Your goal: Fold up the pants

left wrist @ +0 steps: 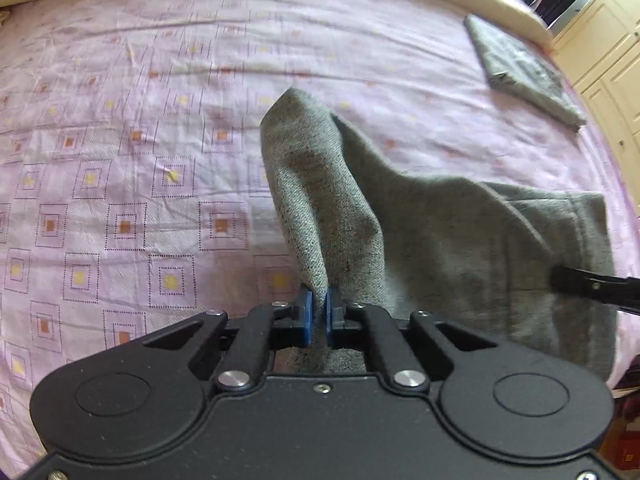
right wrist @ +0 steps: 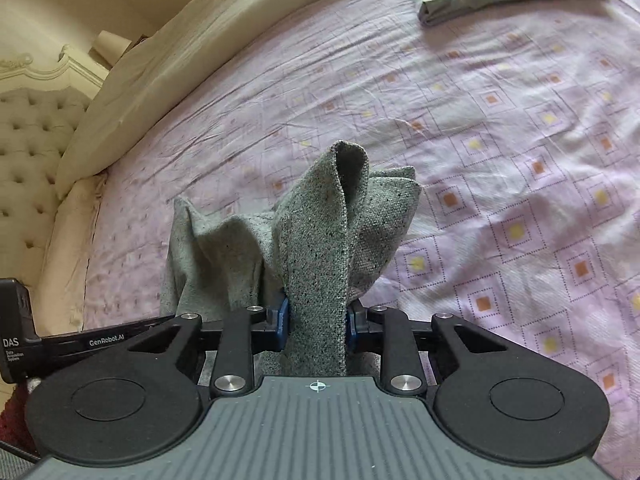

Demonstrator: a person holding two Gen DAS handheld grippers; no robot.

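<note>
A: Where are the grey woven-fabric pants [left wrist: 440, 220]?

B: They lie on the bed's pink cotton sheet printed with small orange and yellow squares [left wrist: 120, 128], toward the near edge. Part of the cloth is lifted off the sheet and bunched up at both grippers.

A: What is the left gripper [left wrist: 319, 316] doing?

B: Its blue-padded fingers [left wrist: 306, 316] are pressed together on a thin fold of the pants. The fold rises from between them into a tall peak, and the rest of the cloth slopes down to the right.

A: And the right gripper [right wrist: 316, 320]?

B: Its blue-padded fingers [right wrist: 282, 320] clamp a thicker band of the same pants [right wrist: 316, 240], so they stand farther apart than the left pair. The band stands up from the fingers with its top curled over, and looser folds hang to the left and behind it.

A: Do the two grippers see each other?

B: In the left wrist view a black part of the right gripper pokes in at the right edge, over the pants. In the right wrist view a black bar of the left gripper lettered "GenRobot.AI" crosses the lower left.

A: Anything else on the bed?

B: A flat, folded grey-green garment [left wrist: 524, 68] lies well apart at the far side, and a long cream-coloured cushion [right wrist: 200, 52] runs along the sheet's edge beside a tufted cream headboard [right wrist: 32, 152].
</note>
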